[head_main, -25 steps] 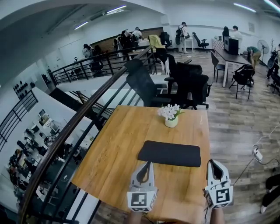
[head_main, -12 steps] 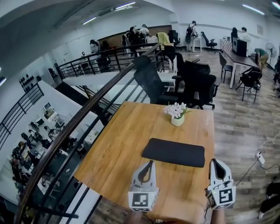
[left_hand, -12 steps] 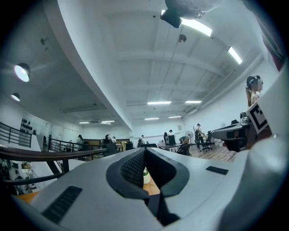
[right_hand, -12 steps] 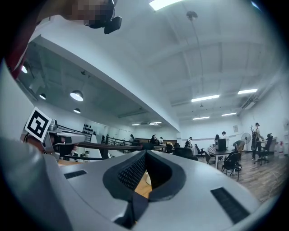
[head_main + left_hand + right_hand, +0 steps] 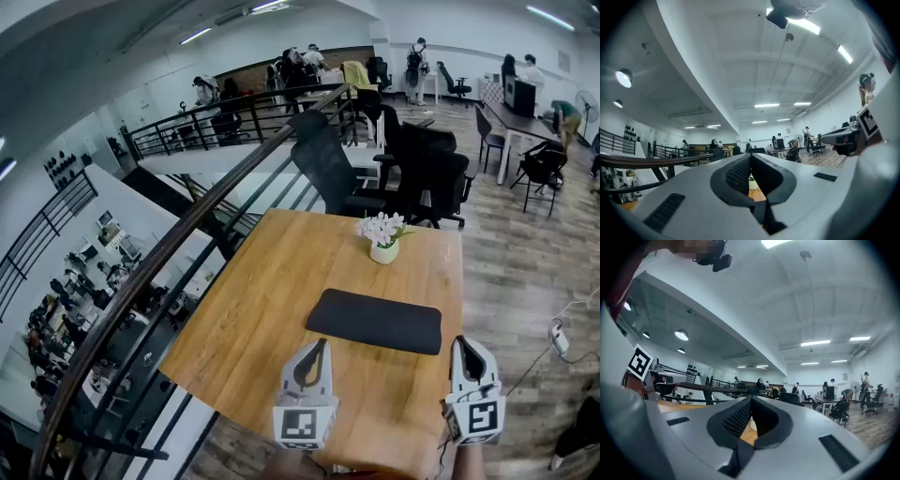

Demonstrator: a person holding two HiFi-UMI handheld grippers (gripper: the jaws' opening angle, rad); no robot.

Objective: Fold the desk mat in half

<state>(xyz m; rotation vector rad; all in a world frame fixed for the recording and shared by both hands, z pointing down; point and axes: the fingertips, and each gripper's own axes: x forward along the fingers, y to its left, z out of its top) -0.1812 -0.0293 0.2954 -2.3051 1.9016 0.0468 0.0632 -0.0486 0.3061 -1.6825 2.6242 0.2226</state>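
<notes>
the desk mat (image 5: 375, 322) lies crosswise just ahead of both closed, empty grippers, left gripper (image 5: 315, 351) and right gripper (image 5: 466, 350), about equally near.

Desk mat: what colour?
Plain black desk mat, no pattern; clearest in the head view, on the wooden table.

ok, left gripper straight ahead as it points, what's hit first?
Probably the white flower pot, seen straight ahead of the left gripper. The black desk mat lies nearer but flat, likely under that line; height unclear.
</notes>
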